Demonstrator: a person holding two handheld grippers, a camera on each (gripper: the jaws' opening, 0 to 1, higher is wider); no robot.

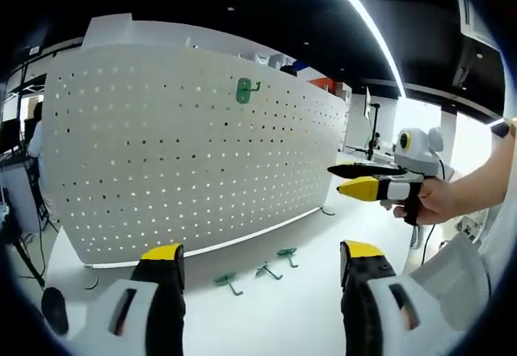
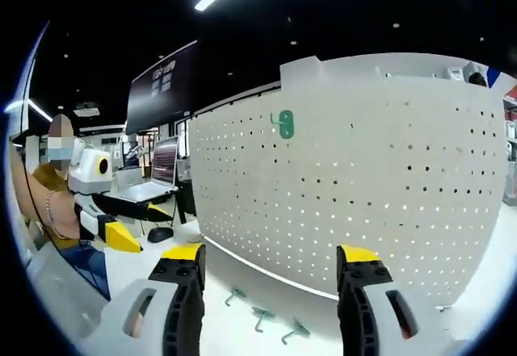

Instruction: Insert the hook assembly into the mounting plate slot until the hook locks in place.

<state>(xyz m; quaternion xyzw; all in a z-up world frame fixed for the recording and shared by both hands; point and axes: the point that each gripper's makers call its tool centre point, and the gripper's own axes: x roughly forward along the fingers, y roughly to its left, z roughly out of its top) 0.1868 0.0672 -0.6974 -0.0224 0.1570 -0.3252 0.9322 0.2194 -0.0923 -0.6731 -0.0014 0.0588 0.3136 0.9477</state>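
Left gripper view, read left to right: a white pegboard [image 1: 194,146] stands upright on the white table [image 1: 291,307], with one green hook [image 1: 245,90] already hung high on it. Three loose hooks [image 1: 260,269] lie on the table at the foot of the board, just ahead of the left gripper [image 1: 262,263], between and a little beyond its jaws. Those jaws stand spread wide with nothing between them. Further right, the right gripper [image 1: 355,180] is held in a hand [image 1: 440,201] above the table, well apart from the hooks; from here its yellow tips look close together and bare.

Right gripper view: the left gripper [image 2: 121,227] shows at the far left; the loose hooks [image 2: 262,317] lie low in the middle, between the right gripper's own jaws, which here stand apart and empty. The pegboard [image 2: 363,178] rises behind.

The hooks look small, light and rigid, probably plastic plate with a thin prong. They would likely skid on the smooth table, so pinching across the flat plate, leaving the prong free, seems the safest hold.
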